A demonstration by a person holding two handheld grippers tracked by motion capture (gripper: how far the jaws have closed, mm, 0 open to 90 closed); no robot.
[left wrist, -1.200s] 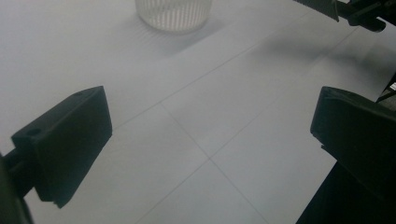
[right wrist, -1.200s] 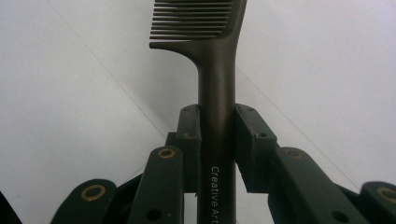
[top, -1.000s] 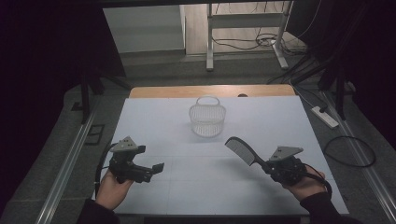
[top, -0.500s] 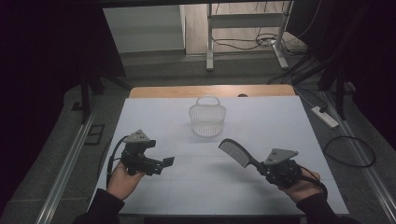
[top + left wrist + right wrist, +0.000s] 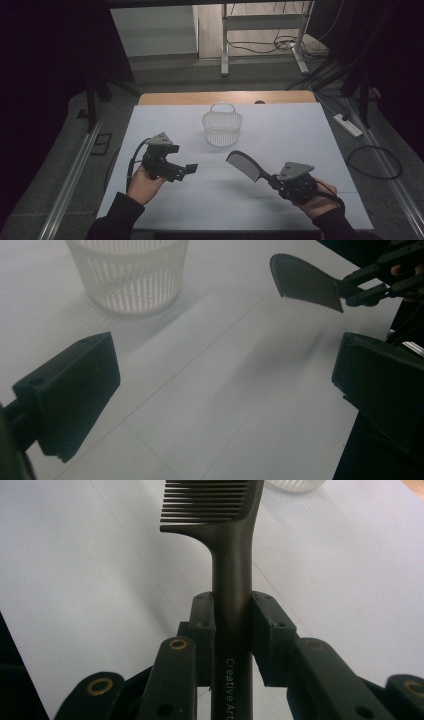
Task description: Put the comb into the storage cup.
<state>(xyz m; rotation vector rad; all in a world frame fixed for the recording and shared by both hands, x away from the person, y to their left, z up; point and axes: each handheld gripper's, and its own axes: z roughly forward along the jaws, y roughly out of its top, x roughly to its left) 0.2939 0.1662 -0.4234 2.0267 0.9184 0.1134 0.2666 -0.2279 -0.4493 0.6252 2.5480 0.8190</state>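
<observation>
Comb (image 5: pixel 243 164) sits clamped by its handle between the right gripper's (image 5: pixel 278 182) pads, teeth end raised over the table (image 5: pixel 300 130), short of the white basket (image 5: pixel 222 125), much as a second ago. Left gripper (image 5: pixel 191 168), jaws wide apart and empty, has drifted inward toward it. Lettering on the comb's handle is cut off in the right gripper view.

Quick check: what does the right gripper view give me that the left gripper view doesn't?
Right gripper view alone: the right gripper clamped on the comb handle, with lettering printed along that handle. Left gripper view alone: the left gripper with jaws wide apart and nothing between them. Both: the comb's teeth, the white basket and the white table.
</observation>
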